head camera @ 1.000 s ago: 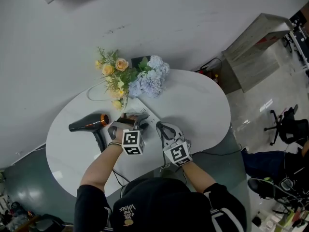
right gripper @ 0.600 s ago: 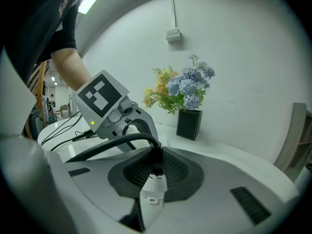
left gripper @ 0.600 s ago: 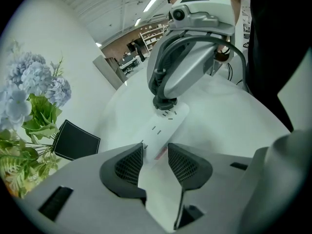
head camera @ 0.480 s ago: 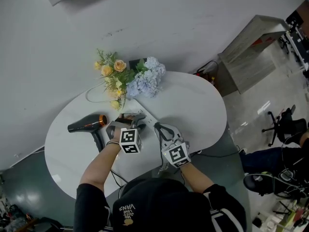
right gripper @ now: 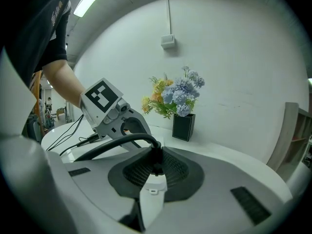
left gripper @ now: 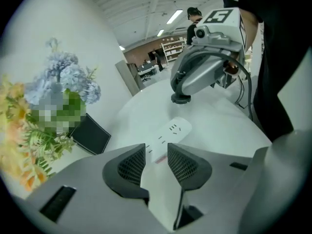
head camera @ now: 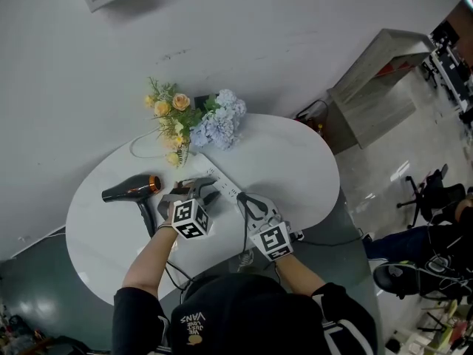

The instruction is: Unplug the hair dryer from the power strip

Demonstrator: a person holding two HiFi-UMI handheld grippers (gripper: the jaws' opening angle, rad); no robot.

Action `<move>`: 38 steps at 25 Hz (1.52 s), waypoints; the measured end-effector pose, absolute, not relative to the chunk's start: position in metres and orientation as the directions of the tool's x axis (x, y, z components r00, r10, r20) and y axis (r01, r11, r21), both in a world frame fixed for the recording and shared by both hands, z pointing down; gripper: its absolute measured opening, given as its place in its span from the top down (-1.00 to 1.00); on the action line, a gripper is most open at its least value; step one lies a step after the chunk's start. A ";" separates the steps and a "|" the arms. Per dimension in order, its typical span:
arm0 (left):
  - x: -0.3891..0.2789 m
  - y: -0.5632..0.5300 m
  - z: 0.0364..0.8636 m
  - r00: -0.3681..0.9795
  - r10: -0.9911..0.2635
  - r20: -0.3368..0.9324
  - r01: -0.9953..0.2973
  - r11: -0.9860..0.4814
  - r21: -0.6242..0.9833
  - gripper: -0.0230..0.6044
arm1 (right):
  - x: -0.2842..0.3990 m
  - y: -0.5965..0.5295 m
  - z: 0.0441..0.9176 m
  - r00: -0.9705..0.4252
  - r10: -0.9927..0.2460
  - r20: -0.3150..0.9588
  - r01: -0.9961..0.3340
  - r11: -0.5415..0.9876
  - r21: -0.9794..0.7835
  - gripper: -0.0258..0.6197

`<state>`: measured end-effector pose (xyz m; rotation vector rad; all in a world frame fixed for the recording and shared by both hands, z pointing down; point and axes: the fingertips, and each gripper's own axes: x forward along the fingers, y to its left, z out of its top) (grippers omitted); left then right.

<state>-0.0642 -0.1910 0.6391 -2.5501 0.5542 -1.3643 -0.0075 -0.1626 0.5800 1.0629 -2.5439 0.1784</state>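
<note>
Clenching plug (left gripper: 182,99) in right gripper (right gripper: 155,169), clear of power strip (left gripper: 170,130), with left gripper (left gripper: 156,157) slack astride it; best to carry off gently.

This looks like an open-plan office or lab workspace. A white oval surface (head camera: 295,161) stands against a plain white wall, with a bunch of flowers (head camera: 196,120) in a black square vase on it. On the pale, glossy floor (head camera: 414,146) beside it are a black swivel office chair (head camera: 437,192) and a bare wooden cabinet (head camera: 373,87). The left gripper view looks down a long hall with ceiling strip lights (left gripper: 173,17) and storage shelving (left gripper: 176,52) at its far end. A small white box (right gripper: 168,41) is mounted high on the wall.
</note>
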 end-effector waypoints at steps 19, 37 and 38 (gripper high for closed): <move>-0.069 -0.119 0.536 0.525 -0.720 0.455 -0.688 -0.673 -0.271 0.84 | 0.022 -0.111 0.527 -0.679 -0.656 0.328 -0.696 0.718 -0.007 0.71; -0.079 -0.038 0.493 0.395 -0.872 0.289 -0.868 -0.458 -0.194 0.87 | 0.039 -0.054 0.504 -0.733 -0.624 0.271 -0.652 0.758 -0.018 0.71; -0.080 -0.034 0.493 0.390 -0.875 0.287 -0.873 -0.451 -0.187 0.86 | 0.039 -0.052 0.503 -0.734 -0.623 0.271 -0.651 0.759 -0.019 0.71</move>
